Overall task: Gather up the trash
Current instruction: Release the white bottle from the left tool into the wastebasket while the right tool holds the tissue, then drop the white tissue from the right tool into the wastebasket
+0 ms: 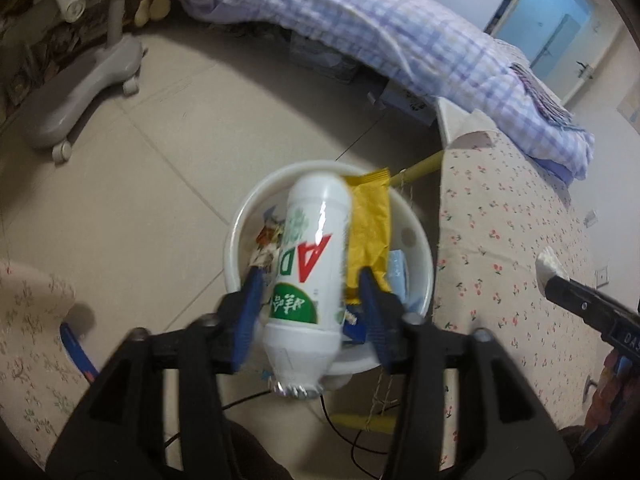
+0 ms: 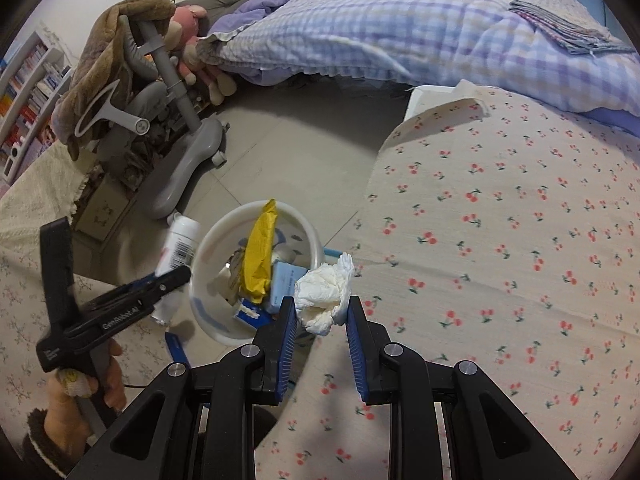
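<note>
Chair base: a grey wheeled chair base [image 1: 76,92] stands on the tiled floor at the far left, well apart from the bin.
Person's hand: a hand [image 2: 86,390] in a fuzzy brown cuff grips the handle of the left tool at the near left of the right wrist view.
Left gripper: the left gripper [image 1: 310,280] hangs over the bin with its blue pads spread wide; the bottle sits between them, and a gap shows on each side, so the pads do not press on it.
Bottle: a white plastic bottle [image 1: 312,264] with a green and red label points cap-end toward the camera, directly over the bin's opening.
Bin: a round white bin [image 1: 416,240] stands on the floor just left of the table edge; inside lie a yellow wrapper [image 1: 370,232], a light blue box [image 2: 286,280] and other scraps.
Right gripper: the right gripper [image 2: 322,312] is closed tight on a crumpled white tissue [image 2: 324,296], held just right of the bin's rim, above the edge of the cloth.
Tablecloth: a cream tablecloth [image 2: 520,240] with cherry print fills the right side.
Bed: a lilac checked quilt [image 2: 400,28] lies across the far side.
</note>
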The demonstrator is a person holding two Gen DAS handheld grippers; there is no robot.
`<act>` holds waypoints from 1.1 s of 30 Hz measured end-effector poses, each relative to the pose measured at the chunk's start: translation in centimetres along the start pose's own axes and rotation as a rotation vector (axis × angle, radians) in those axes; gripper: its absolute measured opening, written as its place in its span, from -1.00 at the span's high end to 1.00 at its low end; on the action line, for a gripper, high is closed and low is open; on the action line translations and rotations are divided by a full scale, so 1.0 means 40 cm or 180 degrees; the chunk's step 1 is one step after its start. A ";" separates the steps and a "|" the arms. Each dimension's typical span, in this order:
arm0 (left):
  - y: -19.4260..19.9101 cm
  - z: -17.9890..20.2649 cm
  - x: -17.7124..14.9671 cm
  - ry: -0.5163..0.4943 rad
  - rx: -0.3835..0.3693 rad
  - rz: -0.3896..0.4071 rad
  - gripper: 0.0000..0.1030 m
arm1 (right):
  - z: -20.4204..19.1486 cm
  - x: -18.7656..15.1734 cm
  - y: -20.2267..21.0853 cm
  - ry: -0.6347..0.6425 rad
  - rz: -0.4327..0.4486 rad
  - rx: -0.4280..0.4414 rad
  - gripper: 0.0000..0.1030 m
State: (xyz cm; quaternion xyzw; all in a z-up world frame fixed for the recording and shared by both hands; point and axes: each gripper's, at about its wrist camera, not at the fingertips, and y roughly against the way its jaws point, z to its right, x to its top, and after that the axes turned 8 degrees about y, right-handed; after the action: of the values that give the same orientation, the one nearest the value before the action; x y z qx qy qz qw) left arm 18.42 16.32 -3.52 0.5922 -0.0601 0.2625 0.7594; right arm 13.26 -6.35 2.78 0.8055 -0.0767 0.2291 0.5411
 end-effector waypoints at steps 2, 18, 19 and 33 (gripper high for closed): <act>0.012 -0.014 0.002 0.0092 0.0062 0.0001 -0.46 | -0.010 0.004 -0.008 -0.0011 0.0007 0.0032 0.50; 0.070 -0.085 -0.029 0.0100 0.0625 -0.0110 -0.94 | -0.100 0.072 -0.167 -0.0036 -0.0075 0.0315 0.49; 0.072 -0.086 -0.029 0.0097 0.0661 -0.0082 -0.95 | -0.102 0.072 -0.175 -0.0044 -0.0086 0.0333 0.48; 0.072 -0.092 -0.031 0.0107 0.0711 -0.0121 -0.96 | -0.058 0.080 -0.180 -0.0258 0.0006 0.0503 -0.17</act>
State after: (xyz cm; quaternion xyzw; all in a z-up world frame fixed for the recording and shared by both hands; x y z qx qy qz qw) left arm 15.19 19.80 -2.60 0.6697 -0.0065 0.2629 0.6945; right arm 18.10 -0.94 -1.07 0.8542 -0.0810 0.2022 0.4720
